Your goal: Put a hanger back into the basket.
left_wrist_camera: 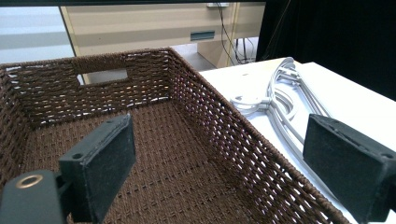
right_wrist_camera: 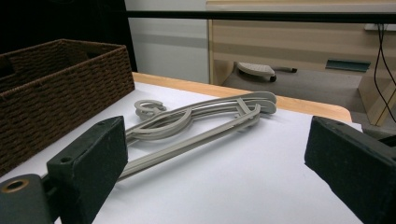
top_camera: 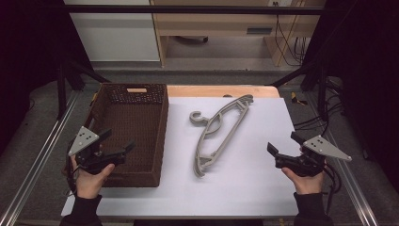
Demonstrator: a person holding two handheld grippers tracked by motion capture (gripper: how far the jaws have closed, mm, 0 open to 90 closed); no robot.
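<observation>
A grey hanger (top_camera: 219,134) lies flat on the white desk (top_camera: 249,188), just beside a brown woven basket (top_camera: 157,136). No writing or label can be read on either. The left gripper (top_camera: 117,148) hovers over the basket, jaws wide and empty. The right gripper (top_camera: 282,148) hangs right of the hanger, jaws wide, holding nothing.

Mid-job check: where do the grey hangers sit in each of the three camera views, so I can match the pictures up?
High view: the grey hangers lie stacked at the centre of the white table, slanting from upper right to lower left.
Left gripper view: the hangers are upper right, just beyond the basket's wall.
Right gripper view: the hangers lie across the middle, hooks toward the left.
Shared landmark: the brown wicker basket beside them.
</observation>
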